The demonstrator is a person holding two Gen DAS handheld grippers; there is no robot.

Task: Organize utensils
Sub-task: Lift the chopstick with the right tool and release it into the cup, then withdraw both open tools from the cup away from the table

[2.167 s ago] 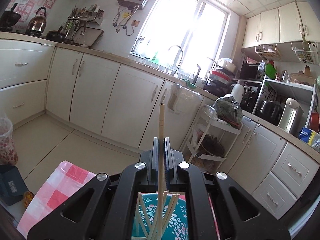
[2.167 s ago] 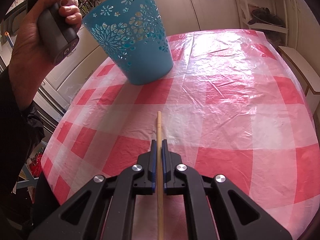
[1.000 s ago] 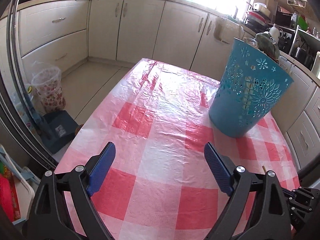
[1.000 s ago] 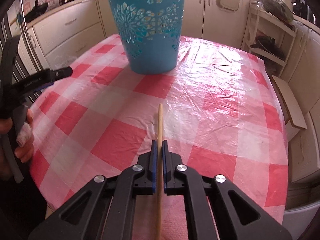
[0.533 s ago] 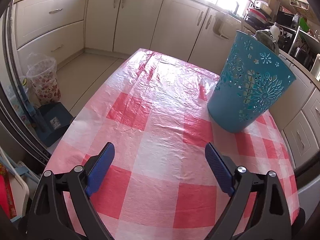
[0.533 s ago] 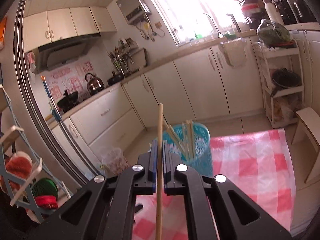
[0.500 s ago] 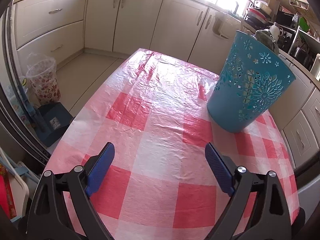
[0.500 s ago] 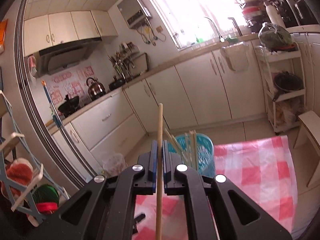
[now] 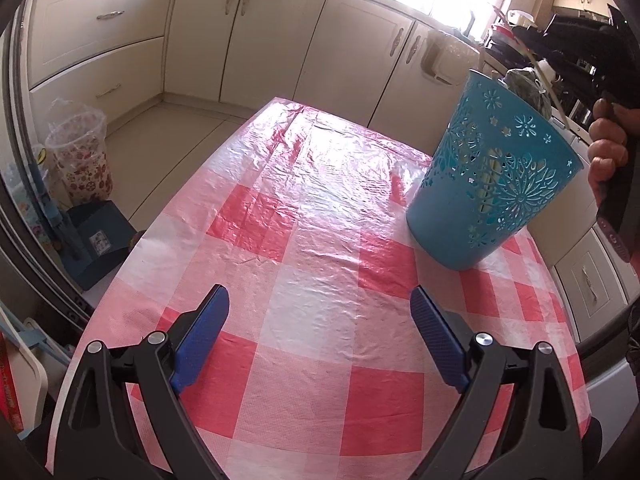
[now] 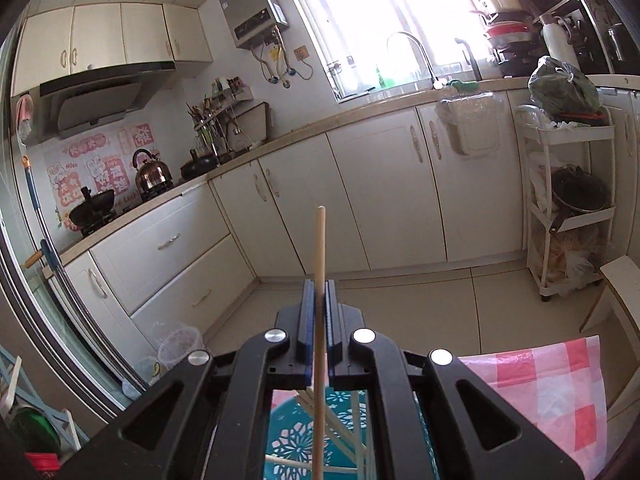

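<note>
A: Two blue pads of the left hand-held gripper [image 9: 318,336] stand wide apart with nothing between them, low over the checked desk [image 9: 312,264]. The blue basket [image 9: 490,184] stands near the desk's far right edge, and a hand [image 9: 608,148] beside it holds the other tool.

B: Anything in the way there?

A: No, the cloth in front is bare. A bin with a flowered bag [image 9: 78,156] stands on the floor, well apart.

B: And the right wrist view?

A: The right hand-held gripper [image 10: 319,312] is clamped tight on one chopstick [image 10: 319,320], which runs upright through the jaws. Its lower end hangs over the basket [image 10: 298,432], where other chopsticks [image 10: 352,436] already lean.

B: How should it go in?

A: I'd keep the stick steep, centre its lower end over the mouth, lower it clear of the rim, then let go. The leaning sticks could deflect it, so aim for a gap. The white rack [image 10: 568,208] and kettle [image 10: 150,174] are far off.
</note>
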